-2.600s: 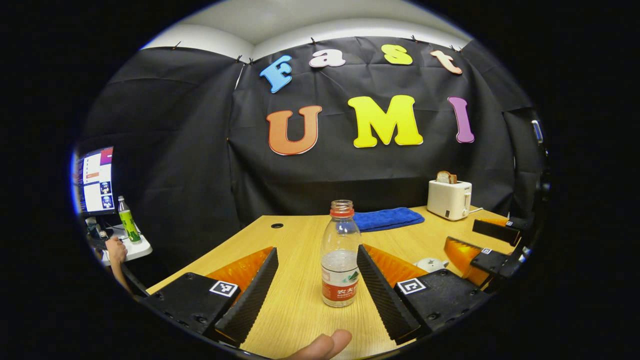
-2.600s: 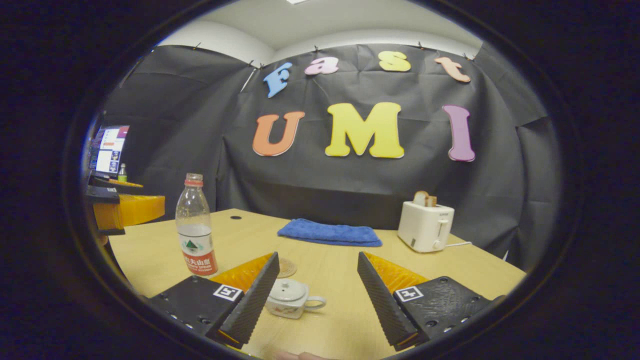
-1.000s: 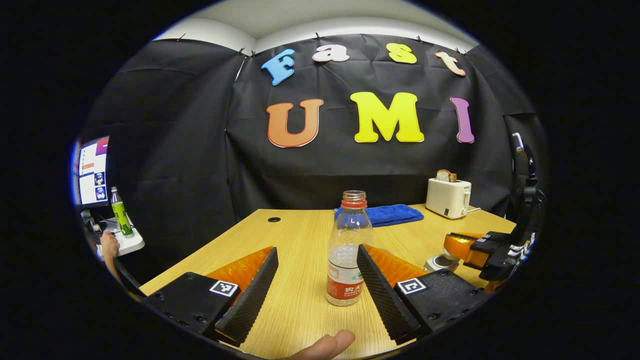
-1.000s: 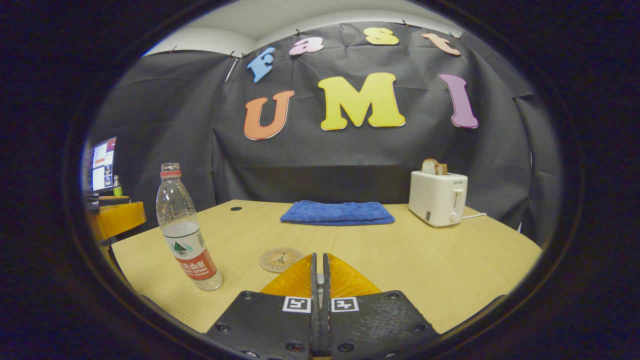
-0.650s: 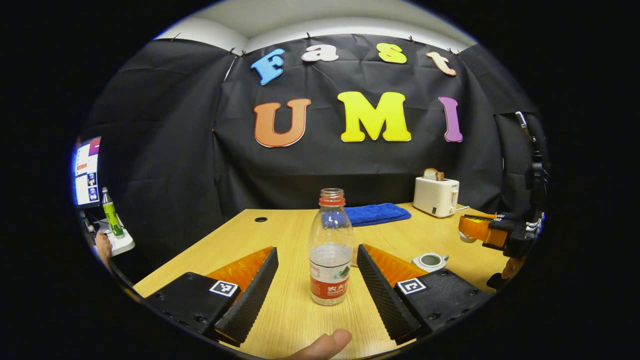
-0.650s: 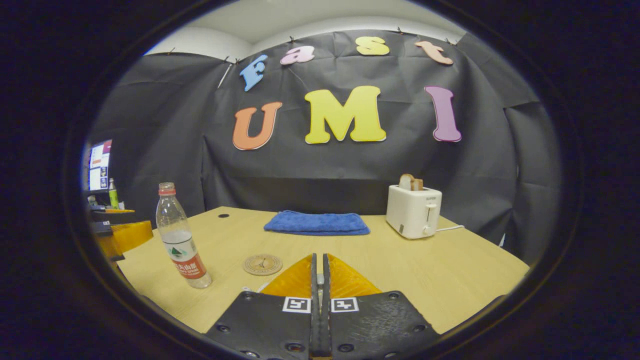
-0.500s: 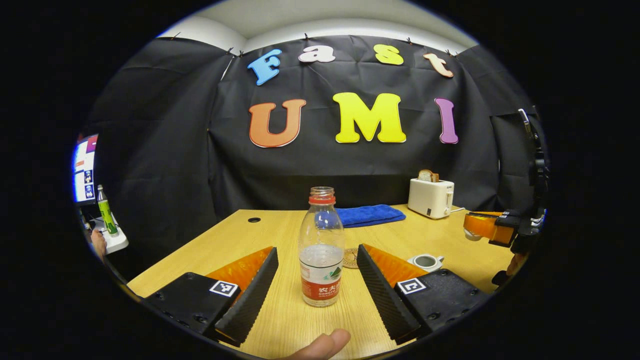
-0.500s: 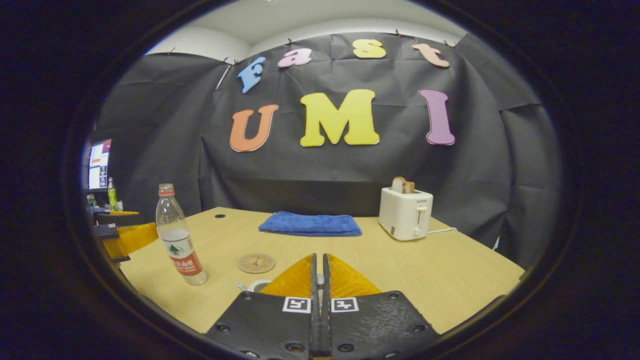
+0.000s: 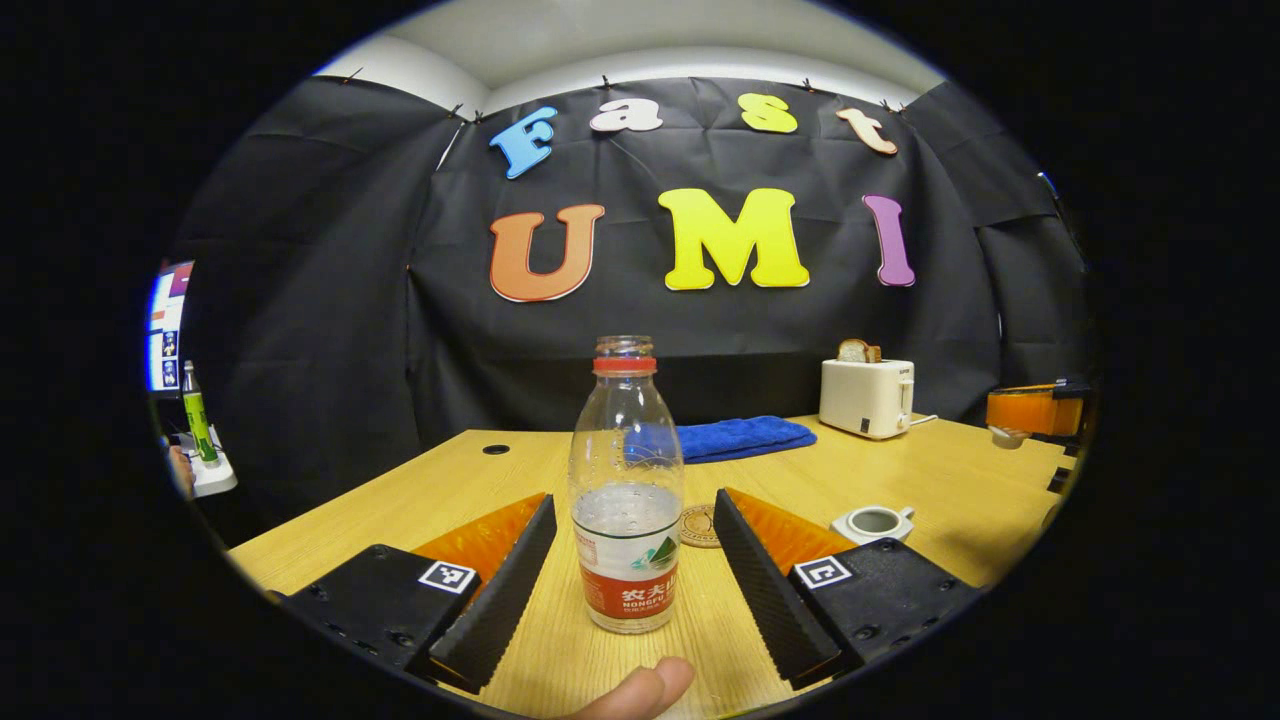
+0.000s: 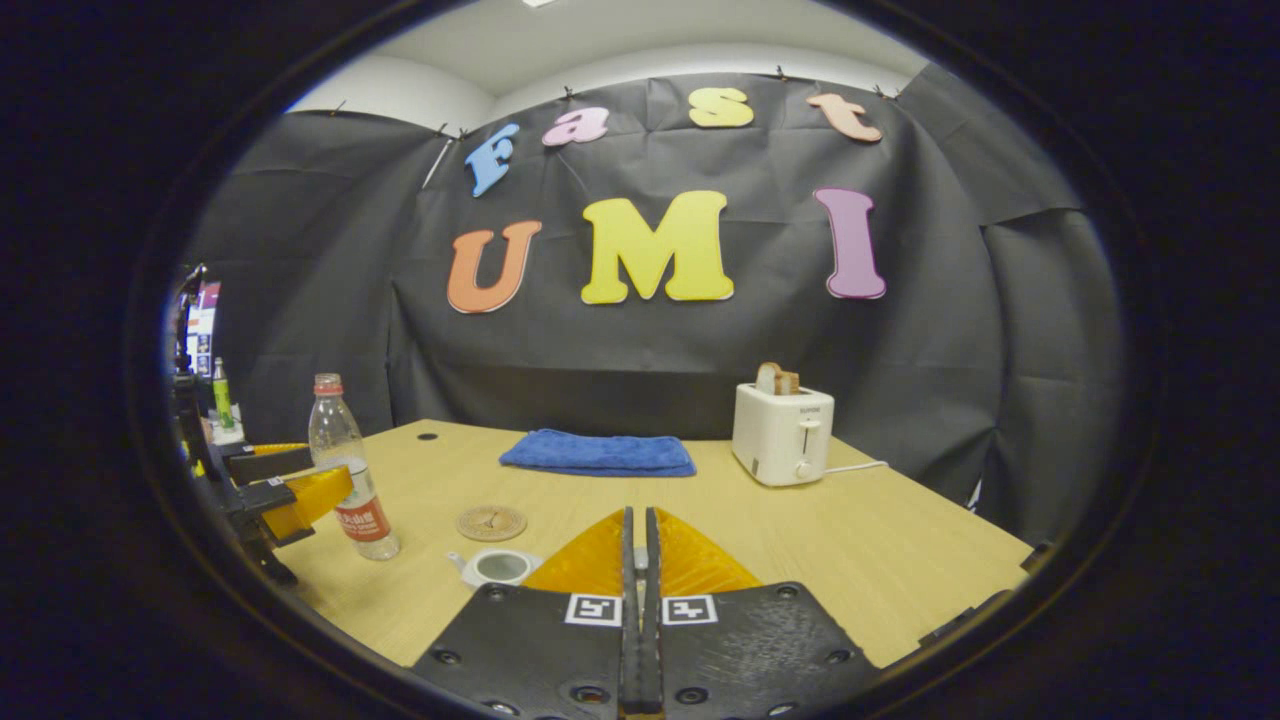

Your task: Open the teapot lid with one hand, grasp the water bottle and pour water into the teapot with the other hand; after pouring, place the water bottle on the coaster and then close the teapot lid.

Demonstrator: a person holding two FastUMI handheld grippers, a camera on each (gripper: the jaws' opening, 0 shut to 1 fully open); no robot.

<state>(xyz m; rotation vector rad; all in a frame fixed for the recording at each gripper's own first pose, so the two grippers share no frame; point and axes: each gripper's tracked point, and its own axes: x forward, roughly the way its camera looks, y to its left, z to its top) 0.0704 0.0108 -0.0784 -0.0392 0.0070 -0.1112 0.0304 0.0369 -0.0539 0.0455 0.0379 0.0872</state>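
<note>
A clear water bottle (image 9: 625,490) with a red label and no cap stands on the wooden table (image 9: 930,480), about a third full. My left gripper (image 9: 633,498) is open, one finger on each side of the bottle, not pressing it. The small white teapot (image 9: 872,522) sits lidless to the right, and a round coaster (image 9: 698,525) lies behind the bottle. My right gripper (image 10: 637,530) is shut; in the left gripper view it hangs at the far right (image 9: 1035,410) with the teapot lid (image 9: 1005,435) under its tips. The right gripper view shows the teapot (image 10: 497,566), coaster (image 10: 491,522), bottle (image 10: 345,480) and left gripper (image 10: 320,478).
A white toaster (image 10: 782,435) with bread in it and a folded blue towel (image 10: 598,453) stand at the back of the table. A monitor (image 9: 160,325) and a green bottle (image 9: 195,425) are off to the left. A thumb (image 9: 640,690) shows at the bottom edge.
My right gripper shut on the teapot lid, lifted it and carried it up and to the right, leaving the teapot open. My left gripper moved forward until the bottle stood between its fingers.
</note>
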